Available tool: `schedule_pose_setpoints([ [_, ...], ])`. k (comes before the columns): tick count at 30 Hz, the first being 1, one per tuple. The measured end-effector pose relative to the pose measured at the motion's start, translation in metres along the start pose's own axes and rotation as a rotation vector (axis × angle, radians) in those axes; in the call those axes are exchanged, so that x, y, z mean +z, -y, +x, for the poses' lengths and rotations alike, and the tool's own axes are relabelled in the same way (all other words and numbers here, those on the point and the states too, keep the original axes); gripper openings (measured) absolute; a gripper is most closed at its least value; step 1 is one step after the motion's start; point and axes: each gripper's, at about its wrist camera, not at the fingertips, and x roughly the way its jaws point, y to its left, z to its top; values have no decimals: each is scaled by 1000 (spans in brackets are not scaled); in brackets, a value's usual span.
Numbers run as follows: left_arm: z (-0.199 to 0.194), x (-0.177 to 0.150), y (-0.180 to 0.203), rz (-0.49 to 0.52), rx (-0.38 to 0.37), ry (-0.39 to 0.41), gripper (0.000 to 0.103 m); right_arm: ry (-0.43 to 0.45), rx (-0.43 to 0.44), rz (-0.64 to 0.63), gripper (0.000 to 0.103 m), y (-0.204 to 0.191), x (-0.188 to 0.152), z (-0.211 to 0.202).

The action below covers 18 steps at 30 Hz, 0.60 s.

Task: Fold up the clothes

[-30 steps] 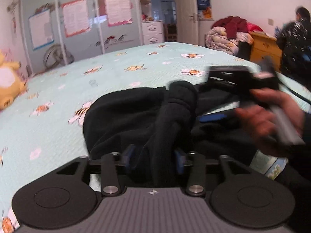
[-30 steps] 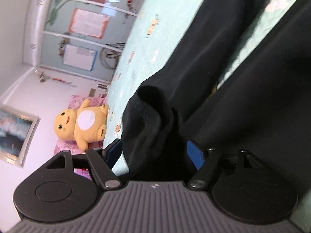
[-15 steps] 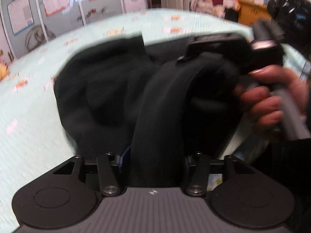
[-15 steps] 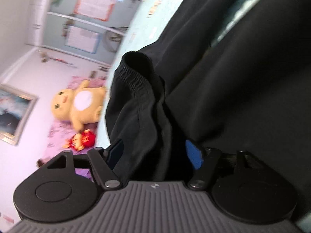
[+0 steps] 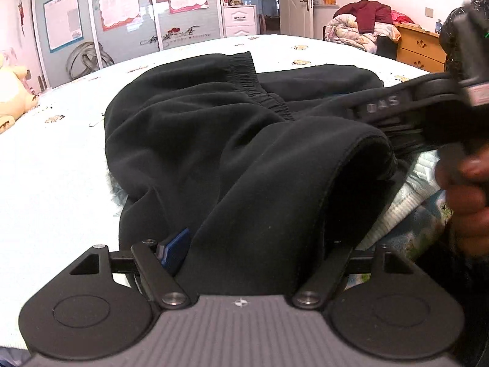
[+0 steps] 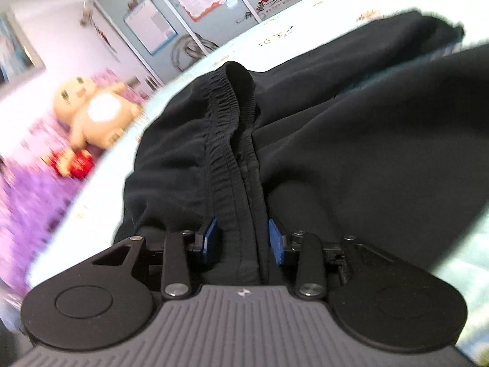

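Black trousers (image 5: 198, 140) lie bunched on the pale flowered bedspread (image 5: 45, 168). One folded leg end (image 5: 290, 189) runs back between the jaws of my left gripper (image 5: 256, 244). Those jaws are opening and stand wide, and the blue left pad (image 5: 175, 244) sits beside the cloth without pinching it. In the right wrist view the elastic waistband (image 6: 232, 140) runs straight into my right gripper (image 6: 243, 240). Its jaws are closing, with both blue pads (image 6: 211, 238) against the band. A hand (image 5: 467, 189) holds the right gripper's black frame (image 5: 397, 104) at the right.
A yellow plush toy (image 6: 94, 113) sits off the bed's left side beside a red toy (image 6: 79, 165). Behind the bed stand wardrobe doors with posters (image 5: 122, 3). A heap of bedding and clothes (image 5: 360, 27) and a wooden dresser (image 5: 418, 49) are at the back right.
My left gripper sank toward the bed and its jaws widened around the trouser leg. The right gripper rolled nearly upright, slid sideways, and its jaws narrowed onto the waistband.
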Motion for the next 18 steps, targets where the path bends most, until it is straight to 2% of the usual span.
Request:
schedule_pose_setpoints([
  [2,-3,-3,1,-15,1,8,81,19,-88,-86,44,-15,2,-17],
  [3,-4,-5,0,-26,-1,10,82,39,-102,-121,45,-22,3,-25],
  [5,-4,-8,-5,-54,-14,9,85,89,-100,-185,45,-36,7,-42],
  [9,-9,-13,-13,-74,-56,21,85,125,-11,-288,44,-68,17,-46],
  [12,-14,-19,-15,-57,-71,39,85,42,34,-338,38,-83,17,-19],
  [14,-17,-23,-17,-37,-79,45,85,-60,25,-361,31,-87,13,15],
  [15,-19,-25,-17,-30,-84,47,85,-103,5,-359,31,-85,10,31],
  [16,-22,-27,-20,-27,-90,48,85,-123,-11,-345,31,-80,7,41],
  [18,-28,-30,-25,-31,-105,51,85,-95,11,-319,33,-68,3,44],
])
